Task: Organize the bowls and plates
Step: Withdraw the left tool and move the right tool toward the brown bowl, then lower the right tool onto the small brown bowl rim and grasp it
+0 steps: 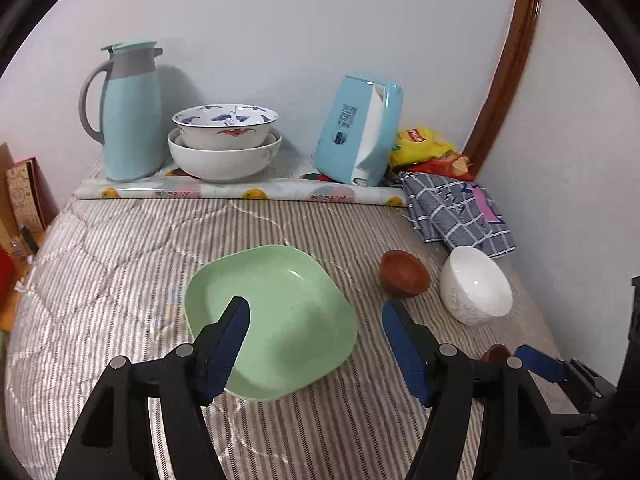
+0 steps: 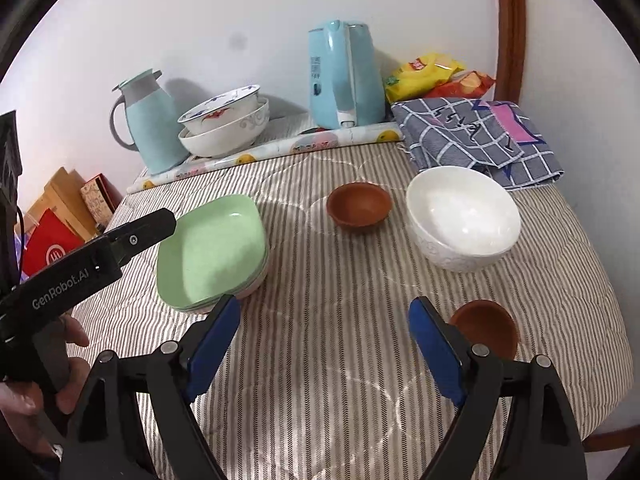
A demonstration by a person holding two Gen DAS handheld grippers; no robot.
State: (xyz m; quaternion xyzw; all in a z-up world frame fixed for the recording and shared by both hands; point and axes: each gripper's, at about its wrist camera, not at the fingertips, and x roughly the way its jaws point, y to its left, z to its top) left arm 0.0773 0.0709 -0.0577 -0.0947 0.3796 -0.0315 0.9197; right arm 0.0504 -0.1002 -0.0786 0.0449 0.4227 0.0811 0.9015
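Here, in the left wrist view, the left claw (image 1: pixel 316 312) hangs open above a green square plate (image 1: pixel 276 320) on the striped surface (image 1: pixel 120 264), gripping nothing. A brown bowl (image 1: pixel 404 274) and a white bowl (image 1: pixel 476 286) lie just right of it.

In the right wrist view, the right claw (image 2: pixel 324 316) is open and empty over bare cloth. The green plate tops a small stack at left; a second brown bowl (image 2: pixel 486 326) sits beside its right finger.
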